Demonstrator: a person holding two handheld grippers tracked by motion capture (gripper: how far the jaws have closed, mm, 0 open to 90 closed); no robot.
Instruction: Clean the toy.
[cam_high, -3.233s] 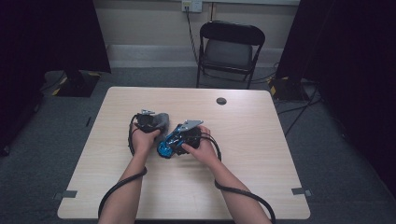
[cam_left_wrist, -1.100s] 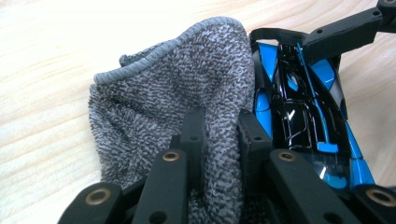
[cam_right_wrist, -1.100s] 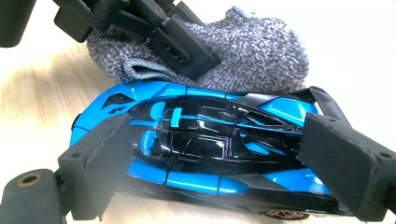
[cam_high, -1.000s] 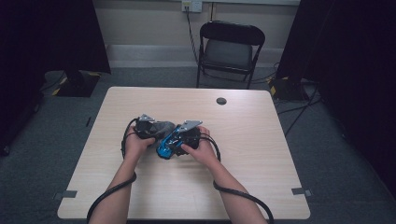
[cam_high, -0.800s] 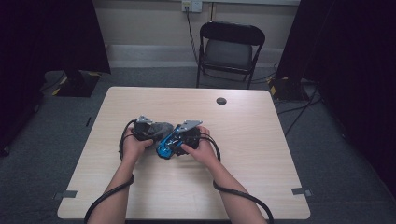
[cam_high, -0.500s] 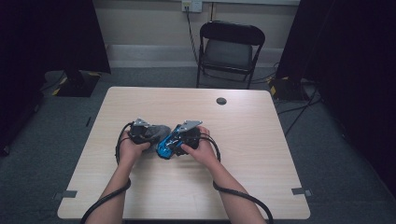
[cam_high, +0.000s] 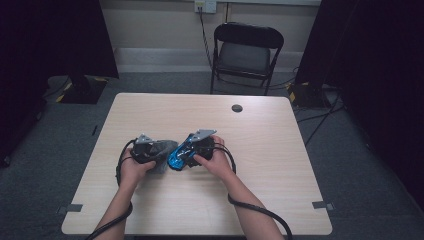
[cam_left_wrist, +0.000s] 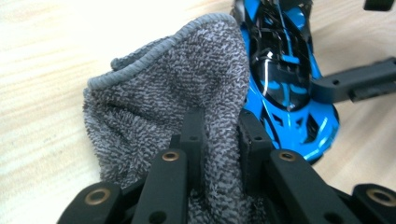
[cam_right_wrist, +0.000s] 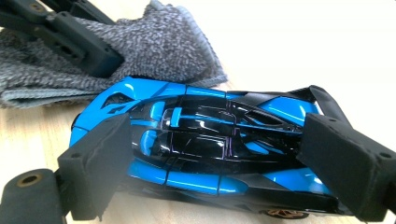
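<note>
Wiping a blue toy sports car (cam_right_wrist: 205, 154) with a grey terry cloth (cam_left_wrist: 173, 107)

Mid-bench (cam_high: 280, 150), the right hand-held gripper (cam_right_wrist: 219, 172) clamps the car nose-to-tail; the left hand-held gripper (cam_left_wrist: 219, 135), nearly closed, pinches the cloth against its side. A hard swipe could twist the car free.

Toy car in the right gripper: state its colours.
The toy car is bright blue with glossy black panels and canopy, seen best in the right gripper view.

cloth (cam_left_wrist: 168, 98): grey terry, rough | toy car (cam_right_wrist: 210, 144): glossy plastic | table (cam_high: 280, 150): smooth wood-look
</note>
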